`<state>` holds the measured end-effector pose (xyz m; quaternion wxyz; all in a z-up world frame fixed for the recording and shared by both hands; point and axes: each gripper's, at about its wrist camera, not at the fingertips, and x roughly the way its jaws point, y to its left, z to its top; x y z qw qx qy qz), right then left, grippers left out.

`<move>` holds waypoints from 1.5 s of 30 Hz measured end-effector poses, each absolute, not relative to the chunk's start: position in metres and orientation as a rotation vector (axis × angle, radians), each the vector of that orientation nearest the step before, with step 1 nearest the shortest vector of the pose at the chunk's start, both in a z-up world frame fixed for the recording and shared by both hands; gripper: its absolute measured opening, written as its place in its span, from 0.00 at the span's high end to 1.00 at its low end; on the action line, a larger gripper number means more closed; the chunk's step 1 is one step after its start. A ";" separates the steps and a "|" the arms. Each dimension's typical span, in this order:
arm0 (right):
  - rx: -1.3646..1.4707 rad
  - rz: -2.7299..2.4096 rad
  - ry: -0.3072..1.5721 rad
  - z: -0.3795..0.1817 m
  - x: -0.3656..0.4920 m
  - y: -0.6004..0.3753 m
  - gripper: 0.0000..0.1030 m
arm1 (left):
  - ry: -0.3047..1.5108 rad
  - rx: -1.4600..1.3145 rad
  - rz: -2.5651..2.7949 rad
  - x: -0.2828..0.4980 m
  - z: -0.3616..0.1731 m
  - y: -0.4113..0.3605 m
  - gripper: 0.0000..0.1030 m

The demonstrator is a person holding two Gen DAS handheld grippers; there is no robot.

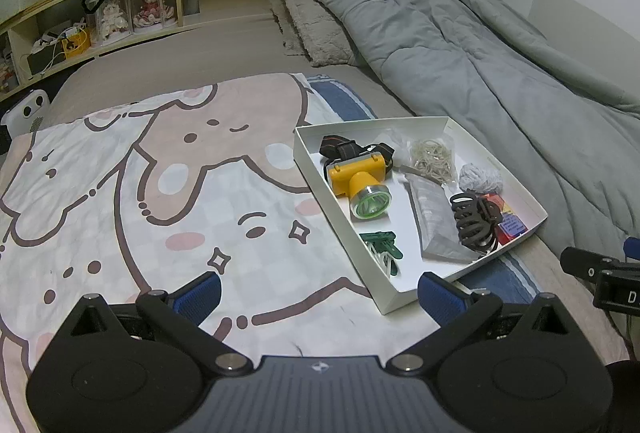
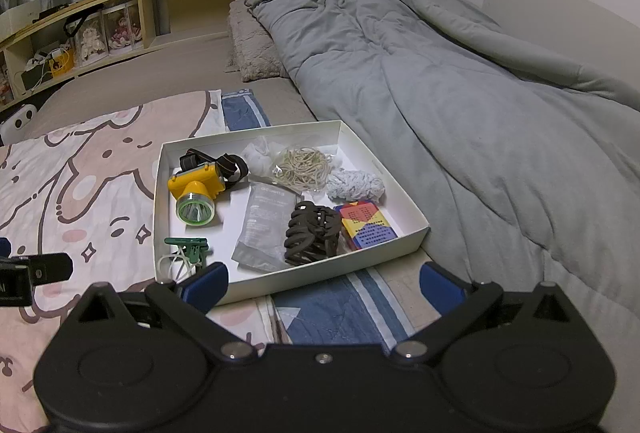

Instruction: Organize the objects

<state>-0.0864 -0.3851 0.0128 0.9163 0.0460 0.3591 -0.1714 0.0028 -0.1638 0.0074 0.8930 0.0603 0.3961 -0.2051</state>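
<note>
Both grippers are hanging empty as I am watching: the left gripper (image 1: 319,291) is spread wide over the cartoon blanket (image 1: 160,193), its right finger just short of the near corner of the white tray (image 1: 384,303), and the right gripper (image 2: 323,283) is gaping just as wide at the tray's near wall (image 2: 260,287).

Everything loose is sitting inside that tray: the yellow headlamp (image 2: 196,193), green clips (image 2: 188,247), a grey pouch (image 2: 266,229), the dark hair claw (image 2: 312,233), a coloured card box (image 2: 368,225), rubber bands (image 2: 302,165) and a pale knitted bundle (image 2: 354,185).

I am worrying mostly about the tray wall: coming in low, either finger is likely to shove the light cardboard across the soft bedding and tip it. The hair claw is lying against the pouch and the card box, so a pinch there is risking dragging a neighbour along. The headlamp strap (image 2: 228,163) may be snagging on lift.
</note>
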 end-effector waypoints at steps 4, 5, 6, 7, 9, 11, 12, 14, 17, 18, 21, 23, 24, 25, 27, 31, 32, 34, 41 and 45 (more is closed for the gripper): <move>0.094 -0.352 0.739 0.013 -0.086 -0.385 0.00 | 0.822 0.125 -0.425 0.002 0.007 -0.164 0.00; 0.094 -0.352 0.739 0.013 -0.086 -0.385 0.00 | 0.822 0.124 -0.425 0.002 0.007 -0.164 0.00; 0.094 -0.352 0.739 0.013 -0.086 -0.385 0.00 | 0.822 0.124 -0.425 0.002 0.007 -0.164 0.00; 0.094 -0.352 0.739 0.013 -0.086 -0.385 0.00 | 0.822 0.123 -0.425 0.002 0.007 -0.164 0.00; 0.095 -0.352 0.739 0.013 -0.086 -0.385 0.00 | 0.823 0.122 -0.425 0.002 0.007 -0.164 0.00; 0.094 -0.352 0.739 0.013 -0.087 -0.385 0.00 | 0.823 0.123 -0.425 0.002 0.007 -0.164 0.00; 0.094 -0.352 0.739 0.013 -0.087 -0.385 0.00 | 0.824 0.124 -0.425 0.001 0.007 -0.164 0.00; 0.094 -0.352 0.739 0.013 -0.087 -0.385 0.00 | 0.826 0.125 -0.425 0.001 0.006 -0.163 0.00; 0.096 -0.352 0.739 0.013 -0.087 -0.386 0.00 | 0.826 0.123 -0.424 0.002 0.005 -0.162 0.00; 0.096 -0.351 0.739 0.013 -0.087 -0.386 0.00 | 0.826 0.123 -0.424 0.002 0.005 -0.162 0.00; 0.095 -0.352 0.739 0.013 -0.087 -0.386 0.00 | 0.826 0.123 -0.424 0.001 0.005 -0.162 0.00; 0.096 -0.352 0.739 0.013 -0.087 -0.386 0.00 | 0.827 0.122 -0.425 0.001 0.005 -0.162 0.00; 0.096 -0.352 0.739 0.013 -0.087 -0.386 0.00 | 0.827 0.123 -0.425 0.002 0.005 -0.162 0.00; 0.096 -0.352 0.739 0.013 -0.087 -0.386 0.00 | 0.827 0.122 -0.425 0.002 0.005 -0.162 0.00; 0.097 -0.351 0.739 0.013 -0.086 -0.386 0.00 | 0.827 0.122 -0.425 0.002 0.005 -0.161 0.00; 0.102 -0.352 0.739 0.013 -0.087 -0.387 0.00 | 0.828 0.121 -0.424 0.003 0.006 -0.161 0.00; 0.103 -0.352 0.739 0.013 -0.088 -0.386 0.00 | 0.828 0.120 -0.424 0.003 0.006 -0.160 0.00; 0.102 -0.352 0.739 0.013 -0.088 -0.387 0.00 | 0.827 0.121 -0.425 0.003 0.006 -0.161 0.00; 0.103 -0.352 0.740 0.013 -0.088 -0.387 0.00 | 0.827 0.119 -0.423 0.003 0.006 -0.161 0.00; 0.103 -0.351 0.739 0.013 -0.088 -0.387 0.00 | 0.828 0.120 -0.423 0.003 0.006 -0.161 0.00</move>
